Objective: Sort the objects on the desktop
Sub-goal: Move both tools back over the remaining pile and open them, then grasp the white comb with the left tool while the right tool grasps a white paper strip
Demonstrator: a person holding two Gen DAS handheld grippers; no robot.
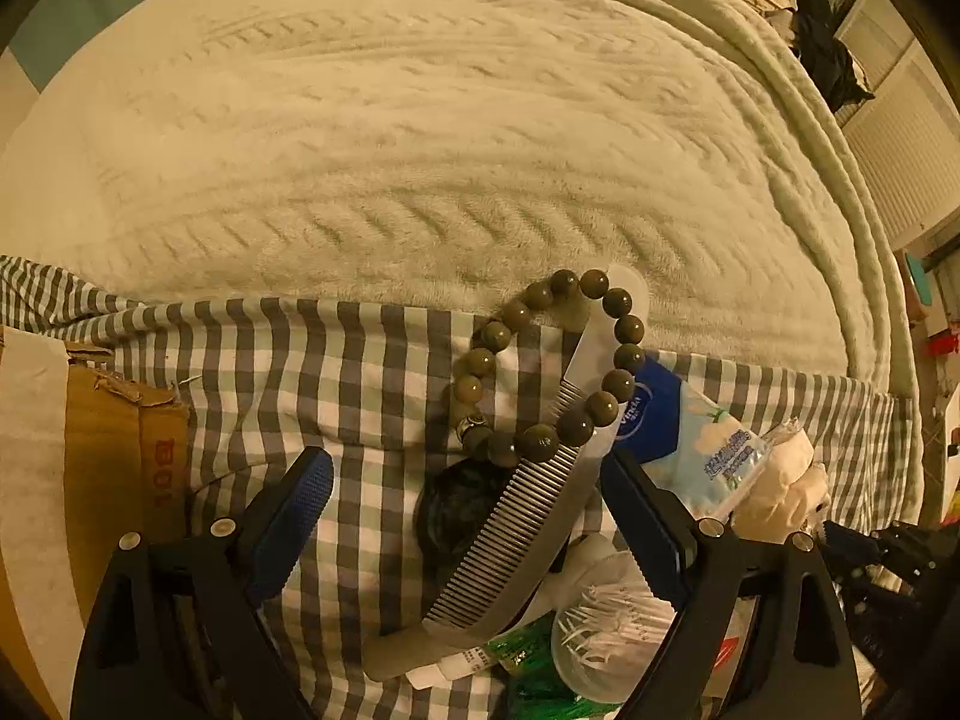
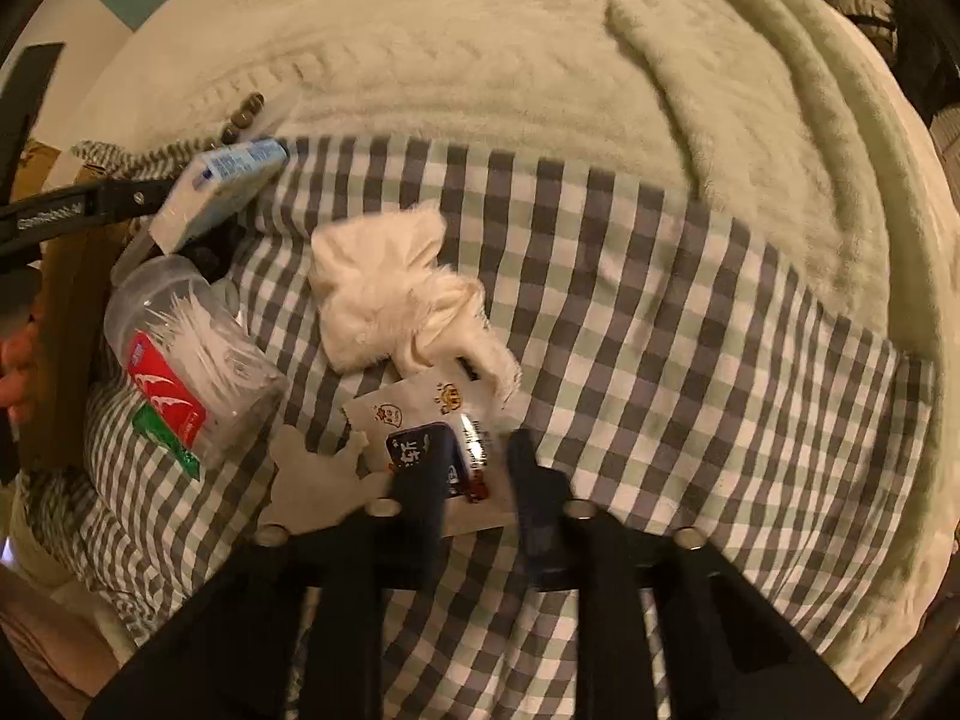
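Observation:
On the grey checked cloth [image 1: 312,372] lies a heap of small things. A brown bead bracelet [image 1: 540,372] rests on a silver comb [image 1: 516,528], which lies over a dark round object [image 1: 447,510]. My left gripper [image 1: 468,516] hovers open around the comb, touching nothing. A blue tissue pack [image 1: 678,438] lies just beyond its right finger. In the right wrist view, my right gripper [image 2: 471,468] is shut on a small dark blue and red packet [image 2: 462,468], which lies on a white printed sachet [image 2: 420,405]. A crumpled white cloth [image 2: 390,300] sits just beyond.
A clear jar of white picks [image 2: 192,348] with a red label lies left of the right gripper, with a green packet [image 1: 528,660] beside it. A cardboard box [image 1: 114,456] stands at the far left. A cream knitted blanket [image 1: 450,120] spreads behind.

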